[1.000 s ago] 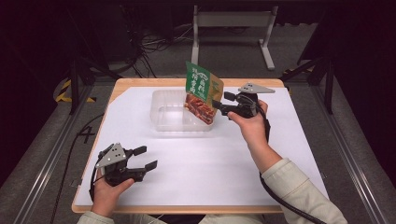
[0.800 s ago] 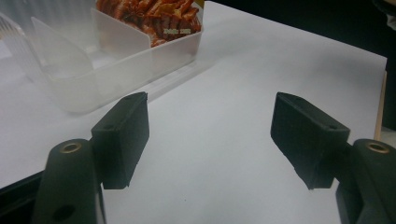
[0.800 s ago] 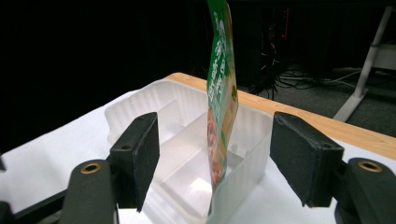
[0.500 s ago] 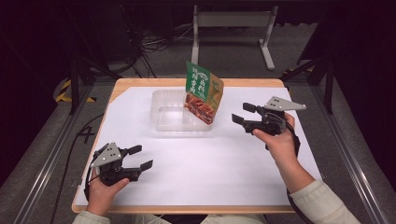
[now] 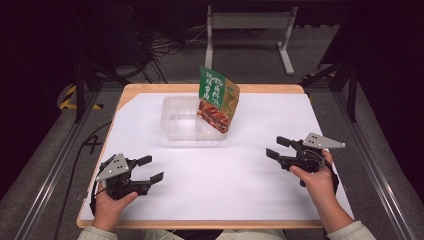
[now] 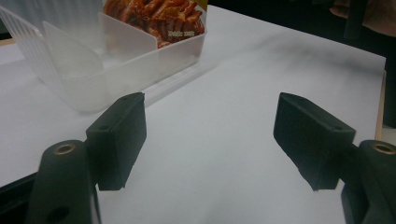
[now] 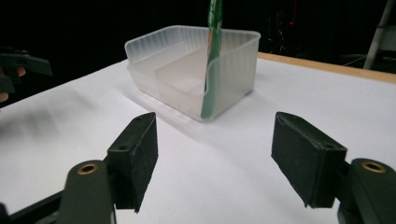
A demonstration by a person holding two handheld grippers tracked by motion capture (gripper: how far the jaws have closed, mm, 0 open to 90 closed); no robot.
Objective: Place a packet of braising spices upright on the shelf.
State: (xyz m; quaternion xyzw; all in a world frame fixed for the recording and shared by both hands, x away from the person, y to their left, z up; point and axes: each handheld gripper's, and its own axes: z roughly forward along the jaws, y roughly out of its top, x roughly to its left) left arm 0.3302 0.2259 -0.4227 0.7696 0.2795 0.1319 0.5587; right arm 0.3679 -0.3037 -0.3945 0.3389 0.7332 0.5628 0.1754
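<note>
A green and red snack pouch (image 5: 218, 102) stands upright at the right end of a clear plastic container (image 5: 180, 131) at the back middle of the white sheet. My right gripper (image 5: 275, 147) is open at the near right, pointing left toward the container, with nothing between its jaws. In the right gripper view (image 7: 215, 154) the pouch (image 7: 212, 56) shows edge-on against the container's (image 7: 187, 70) wall. My left gripper (image 5: 152, 168) rests open at the near left. Its own view (image 6: 210, 135) shows the container (image 6: 116, 70) and the pouch's (image 6: 154, 16) lower part ahead.
The white sheet (image 5: 240, 175) covers a wooden table (image 5: 150, 89) with dark floor on all sides. A white metal stand (image 5: 250, 22) and cables lie behind the table. Rails run along both flanks.
My right gripper has drawn away from the pouch, coming back and down to the near right of the table. The pouch stays standing in the container. The left gripper has kept its place.
</note>
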